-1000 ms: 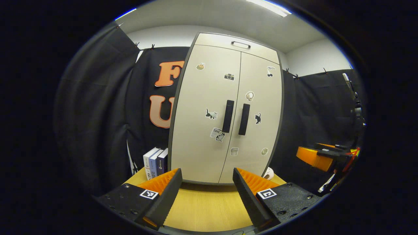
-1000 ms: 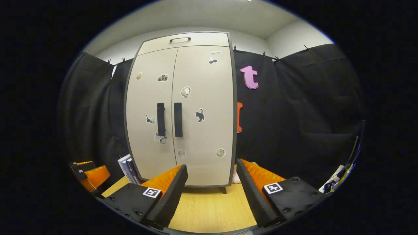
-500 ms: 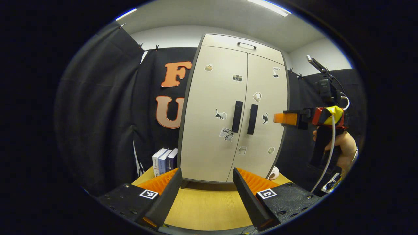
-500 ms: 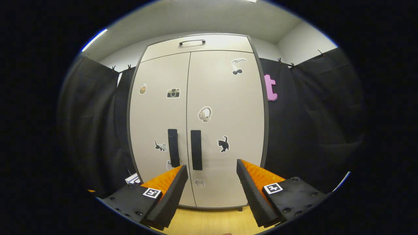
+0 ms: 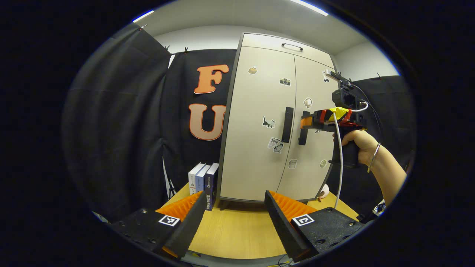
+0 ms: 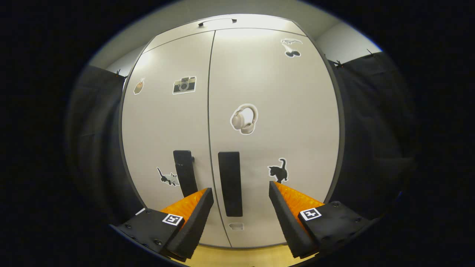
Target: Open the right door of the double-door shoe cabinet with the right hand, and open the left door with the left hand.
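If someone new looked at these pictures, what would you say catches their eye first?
Probably the tall pale shoe cabinet, both doors shut and dotted with stickers, standing on the wooden table. Next, in the left gripper view, the right tool, held in a hand, reaching up to the right door's handle; the right gripper view shows that handle between its open fingers. Three books stand left of the cabinet.

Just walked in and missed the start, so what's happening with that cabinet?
A person holds a gripper in each hand in front of a closed double-door cabinet on a table. The right gripper is open and lined up on the right door's handle, not yet gripping it. The left gripper is open too, hanging back from the left handle. Both doors are shut.
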